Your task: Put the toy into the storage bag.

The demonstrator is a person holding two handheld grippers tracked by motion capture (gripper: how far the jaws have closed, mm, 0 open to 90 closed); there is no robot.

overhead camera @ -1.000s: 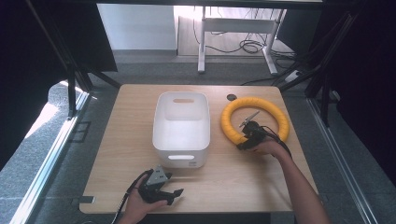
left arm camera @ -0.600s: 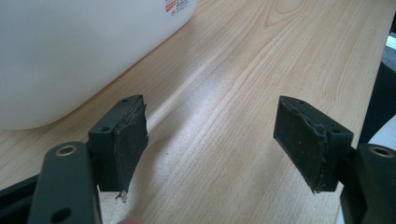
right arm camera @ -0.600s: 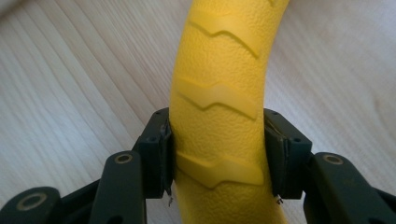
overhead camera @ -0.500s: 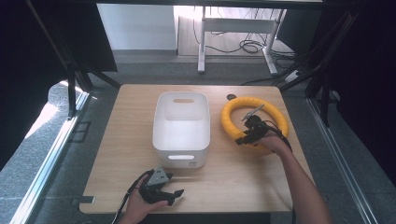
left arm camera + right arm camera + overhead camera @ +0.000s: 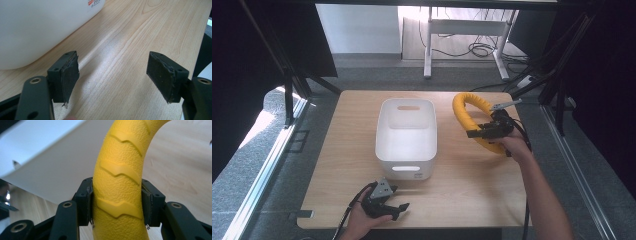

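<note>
Yellow marks the change in the high view: the ring (image 5: 472, 122) no longer lies flat on the tabletop (image 5: 462, 185) as it did a second ago but stands tilted on edge, its near side raised in the right gripper (image 5: 477, 133), just right of the white bin (image 5: 406, 137) and apart from it. The right gripper's jaws have just been closing, and they now clamp the ring's tube between them, so the grasp looks made and the lift begun; I judge the next step to be carrying the ring over the bin's rim, where a ring this broad may snag unless it goes in tilted. The left gripper (image 5: 388, 207) rests in the hand at the near tabletop edge, in front of the bin, in the same spot as a second ago. In the left gripper view its jaws stand wide apart with only bare wood between them, and the bin's wall (image 5: 37, 27) rises close at upper left. In the right gripper view both pads (image 5: 88, 200) press on the ring's (image 5: 120, 182) ribbed yellow tube, which arcs up and away, with the bin's white side (image 5: 50, 170) behind it and the tabletop (image 5: 180, 170) beyond.
</note>
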